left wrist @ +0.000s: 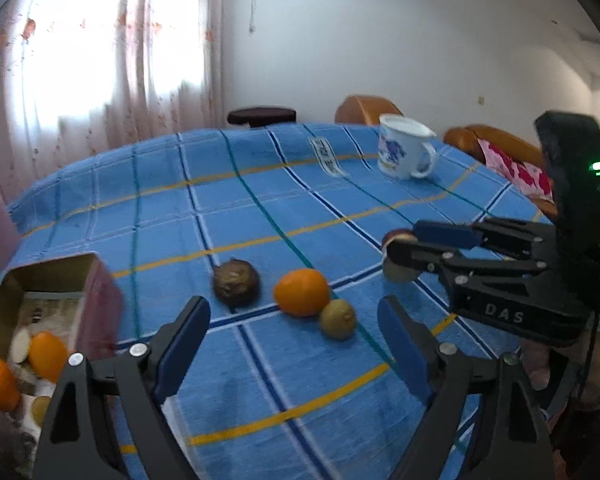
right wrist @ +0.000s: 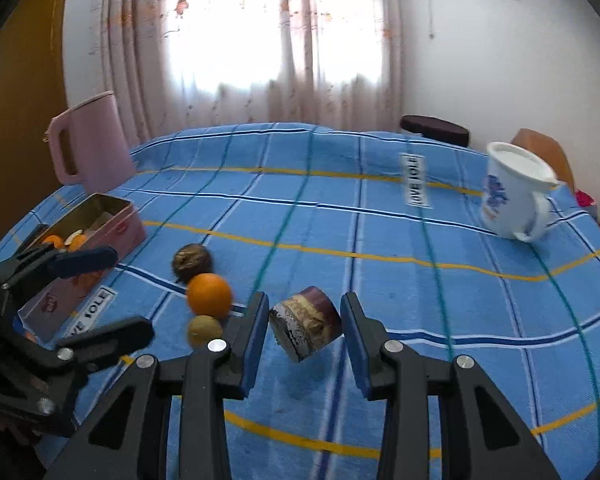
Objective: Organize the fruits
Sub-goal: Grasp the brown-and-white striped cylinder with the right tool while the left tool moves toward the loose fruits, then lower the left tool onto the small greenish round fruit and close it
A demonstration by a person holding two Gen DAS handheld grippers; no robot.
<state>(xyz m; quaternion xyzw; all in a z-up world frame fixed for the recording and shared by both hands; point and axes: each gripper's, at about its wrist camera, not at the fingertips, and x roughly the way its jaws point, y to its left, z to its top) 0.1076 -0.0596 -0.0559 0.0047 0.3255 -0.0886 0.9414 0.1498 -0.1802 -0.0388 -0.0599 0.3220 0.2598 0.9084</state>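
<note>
- Your right gripper (right wrist: 304, 332) brackets a cut, brown-skinned fruit chunk (right wrist: 306, 328). There's a visible gap on both sides, so honestly I can't tell if it's gripped.
- If the pads aren't touching, it'll probably drop onto the blue cloth (right wrist: 380, 240) and roll.
- Your left gripper (left wrist: 296, 344) is wide open and empty, near the orange (left wrist: 302, 291).
- The pink tin (right wrist: 100, 224) sits far left; swinging over could clip the orange or the small greenish fruit (right wrist: 205, 330).

Blue plaid tablecloth (right wrist: 340, 220), orange fruit (right wrist: 209, 295)
</note>
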